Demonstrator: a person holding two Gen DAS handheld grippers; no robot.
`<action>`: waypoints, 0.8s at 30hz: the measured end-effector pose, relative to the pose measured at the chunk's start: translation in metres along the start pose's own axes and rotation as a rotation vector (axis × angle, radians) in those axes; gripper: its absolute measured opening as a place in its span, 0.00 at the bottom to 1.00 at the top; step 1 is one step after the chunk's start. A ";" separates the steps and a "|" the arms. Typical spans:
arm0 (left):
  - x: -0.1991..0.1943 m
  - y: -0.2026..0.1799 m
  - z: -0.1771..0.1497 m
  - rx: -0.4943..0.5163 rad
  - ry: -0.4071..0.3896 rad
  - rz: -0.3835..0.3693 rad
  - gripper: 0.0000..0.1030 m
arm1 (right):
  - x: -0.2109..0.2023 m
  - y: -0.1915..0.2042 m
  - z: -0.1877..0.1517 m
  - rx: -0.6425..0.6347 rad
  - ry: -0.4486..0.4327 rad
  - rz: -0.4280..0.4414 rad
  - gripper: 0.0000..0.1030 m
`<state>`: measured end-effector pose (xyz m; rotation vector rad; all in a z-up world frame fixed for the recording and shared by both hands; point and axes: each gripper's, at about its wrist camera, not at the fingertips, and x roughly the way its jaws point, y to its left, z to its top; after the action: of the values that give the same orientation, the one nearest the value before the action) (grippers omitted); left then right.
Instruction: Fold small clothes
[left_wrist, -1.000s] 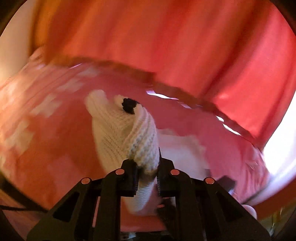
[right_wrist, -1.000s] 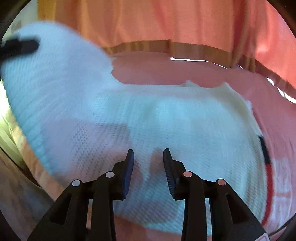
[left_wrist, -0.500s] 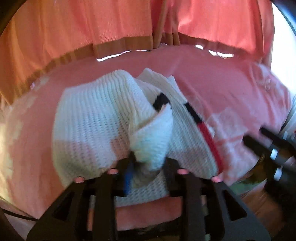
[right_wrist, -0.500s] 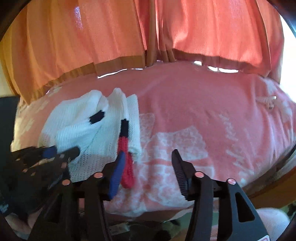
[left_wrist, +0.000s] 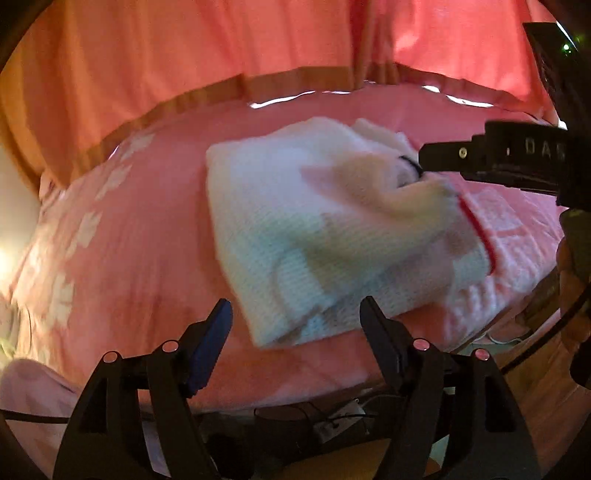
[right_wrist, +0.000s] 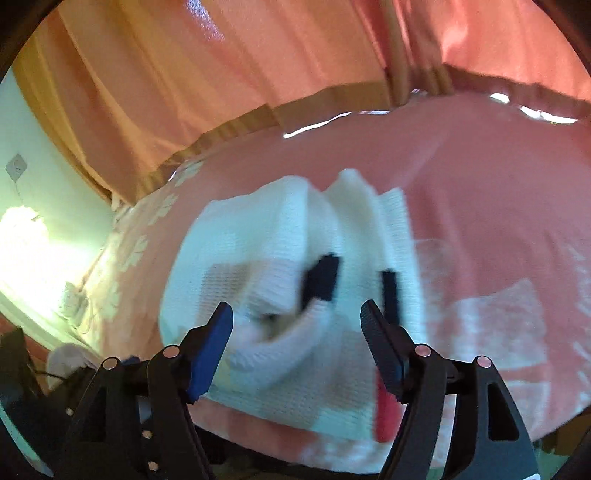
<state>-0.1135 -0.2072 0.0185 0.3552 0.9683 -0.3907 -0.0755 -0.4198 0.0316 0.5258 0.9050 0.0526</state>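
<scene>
The white knit garment (left_wrist: 332, 236) lies partly folded on the pink bedspread (left_wrist: 140, 236), near its front edge, with a loose sleeve or flap bunched on top toward the garment's right side, where a black mark and a red trim strip (right_wrist: 386, 413) show. The step in hand looks like tidying that last flap: the left gripper (left_wrist: 295, 328) hovers just in front of the garment's near edge with its 2 fingers spread wide and nothing between them, while the right gripper (right_wrist: 295, 328) hangs over the bunched flap, its fingers likewise wide apart and empty. In the left view the right tool reaches in from the garment's right side, close to the flap; whether it touches the cloth is lost in blur. Next, 1 gripper probably needs to close on the flap's edge and lay it flat across the body. Orange curtains (left_wrist: 184, 66) hang behind the bedspread, cables lie below its front edge, and nothing blocks the garment.
</scene>
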 end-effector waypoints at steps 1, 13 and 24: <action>0.003 0.004 -0.001 -0.012 0.007 0.007 0.67 | 0.003 0.003 0.002 -0.003 0.001 -0.003 0.68; 0.035 0.031 -0.001 -0.114 0.104 -0.004 0.67 | -0.013 0.023 -0.004 -0.075 -0.108 -0.056 0.18; 0.047 0.024 -0.002 -0.091 0.133 -0.008 0.71 | -0.020 -0.016 -0.043 0.000 -0.029 -0.183 0.49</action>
<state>-0.0798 -0.1923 -0.0196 0.2976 1.1145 -0.3325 -0.1230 -0.4217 0.0171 0.4413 0.9212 -0.1208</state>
